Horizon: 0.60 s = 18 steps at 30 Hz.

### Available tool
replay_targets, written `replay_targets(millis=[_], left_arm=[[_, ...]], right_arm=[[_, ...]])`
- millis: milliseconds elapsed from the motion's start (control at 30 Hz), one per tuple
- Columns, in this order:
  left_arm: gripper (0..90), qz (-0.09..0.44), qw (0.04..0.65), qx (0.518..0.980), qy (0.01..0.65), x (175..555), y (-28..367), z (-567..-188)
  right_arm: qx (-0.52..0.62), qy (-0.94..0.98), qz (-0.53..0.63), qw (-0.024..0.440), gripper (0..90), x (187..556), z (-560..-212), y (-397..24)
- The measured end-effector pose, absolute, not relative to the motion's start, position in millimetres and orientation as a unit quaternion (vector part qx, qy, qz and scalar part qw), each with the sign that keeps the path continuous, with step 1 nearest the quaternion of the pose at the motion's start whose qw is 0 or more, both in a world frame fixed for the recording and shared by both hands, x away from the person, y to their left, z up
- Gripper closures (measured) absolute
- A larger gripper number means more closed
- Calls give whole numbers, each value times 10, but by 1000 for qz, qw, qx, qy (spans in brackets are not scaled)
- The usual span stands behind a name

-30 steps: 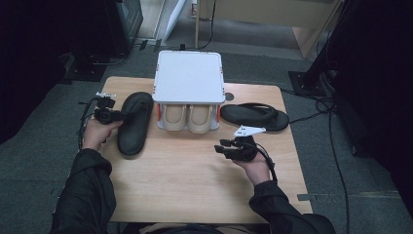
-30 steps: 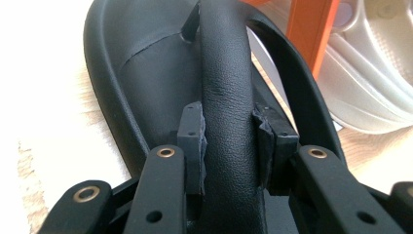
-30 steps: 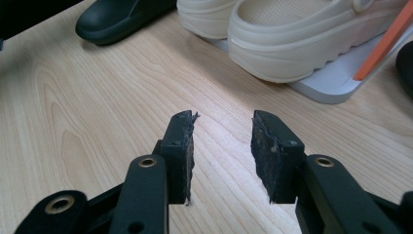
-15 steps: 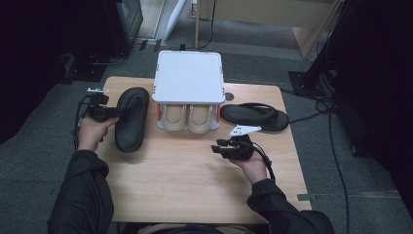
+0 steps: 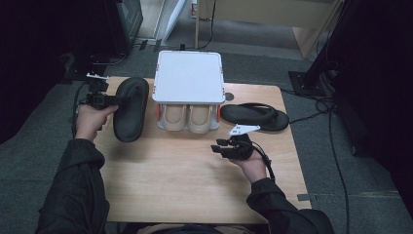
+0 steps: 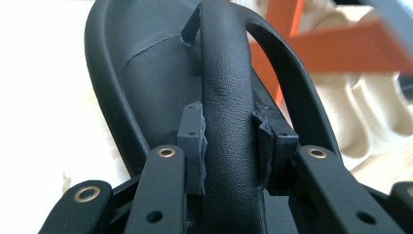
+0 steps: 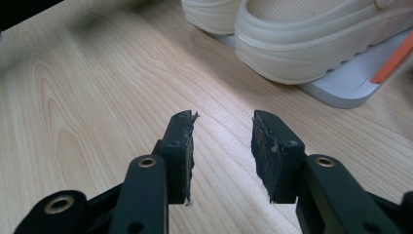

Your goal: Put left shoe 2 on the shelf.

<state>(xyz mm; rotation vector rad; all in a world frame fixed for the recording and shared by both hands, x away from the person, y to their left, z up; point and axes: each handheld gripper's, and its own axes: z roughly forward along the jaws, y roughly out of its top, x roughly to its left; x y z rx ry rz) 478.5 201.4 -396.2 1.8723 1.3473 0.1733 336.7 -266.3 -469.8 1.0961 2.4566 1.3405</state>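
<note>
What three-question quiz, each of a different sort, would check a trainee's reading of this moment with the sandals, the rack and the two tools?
1. True or false: the left tool is shut on the strap of the black sandal.
2. Multiple choice: what sits on the lower shelf of the white rack? A) a pair of cream clogs B) a black sandal C) nothing
3. Short answer: what state is the right tool in, and what does it hold?

Key
1. True; in the left gripper view its pads press both sides of the strap.
2. A, the cream clogs.
3. Open, holding nothing, above the wooden table; the second black sandal lies right of the rack.
</note>
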Motion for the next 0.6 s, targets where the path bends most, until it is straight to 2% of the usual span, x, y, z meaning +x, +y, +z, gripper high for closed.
replay_targets(millis=[600], left_arm=[[681,97,421,736,521,5016,1722,-3042]], right_arm=[[364,813,449,71,599,3373,-4676,-2690]])
